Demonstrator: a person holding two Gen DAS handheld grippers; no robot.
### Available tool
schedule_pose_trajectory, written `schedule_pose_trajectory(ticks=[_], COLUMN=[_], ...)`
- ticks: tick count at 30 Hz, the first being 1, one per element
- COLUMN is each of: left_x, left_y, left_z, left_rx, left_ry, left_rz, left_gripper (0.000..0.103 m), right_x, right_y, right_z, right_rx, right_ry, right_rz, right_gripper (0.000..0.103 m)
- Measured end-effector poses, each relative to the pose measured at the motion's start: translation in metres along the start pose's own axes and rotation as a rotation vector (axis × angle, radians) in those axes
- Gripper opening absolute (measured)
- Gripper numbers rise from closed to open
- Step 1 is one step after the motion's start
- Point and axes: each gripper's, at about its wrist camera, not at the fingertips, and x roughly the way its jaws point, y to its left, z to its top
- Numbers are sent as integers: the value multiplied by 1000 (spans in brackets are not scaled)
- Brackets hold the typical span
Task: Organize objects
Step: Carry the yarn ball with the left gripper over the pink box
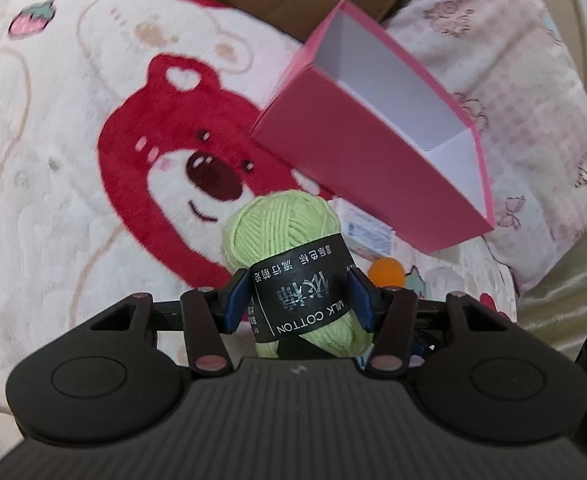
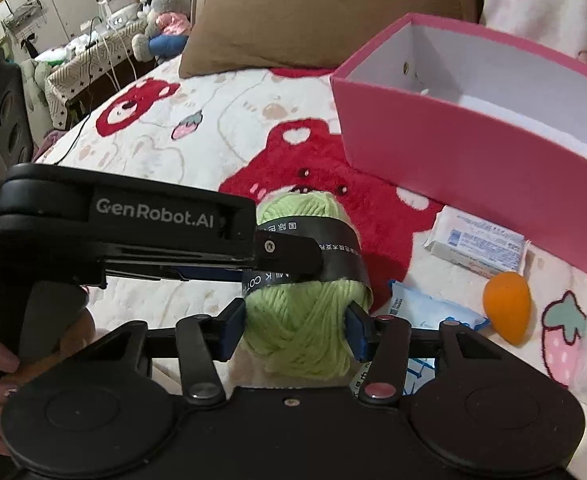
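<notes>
Both the left gripper (image 1: 299, 300) and right gripper (image 2: 297, 330) clamp the yarn (image 1: 281, 224), a shared hold probably for transfer to the empty box (image 2: 473, 152).

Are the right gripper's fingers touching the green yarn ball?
Touching: the right wrist view shows both fingers pressed against the green yarn ball.

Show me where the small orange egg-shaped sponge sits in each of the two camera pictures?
Left wrist view: the small orange egg-shaped sponge peeks out right of centre, just past the green yarn ball, below the pink cardboard box.
Right wrist view: it lies in full view at lower right, on the bear-print blanket, below the box's near corner.
Shared landmark: the pink cardboard box.
</notes>
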Motion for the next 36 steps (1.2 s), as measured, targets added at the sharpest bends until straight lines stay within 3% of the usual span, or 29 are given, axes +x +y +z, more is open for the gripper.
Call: schedule_pose_trajectory(ticks=[7, 19, 22, 32, 36], left_x=[-25, -50, -50, -52, -47], left_y=[-32, -66, -78, -145, -159], left_z=[4, 21, 25, 39, 56], left_rx=[121, 141, 134, 311, 340], left_ry=[-15, -28, -6, -16, 3], left_rz=[32, -29, 1, 52, 53], left_gripper=[51, 51, 51, 51, 51], right_x=[-25, -74, -81, -110, -121], right_y=[8, 7, 6, -3, -13], right_z=[-2, 4, 6, 10, 21], right_rx=[-5, 11, 11, 16, 64], right_ry=[-74, -187, -195, -235, -253], right_rz=[-22, -21, -34, -70, -30], right_gripper=[55, 57, 57, 57, 56])
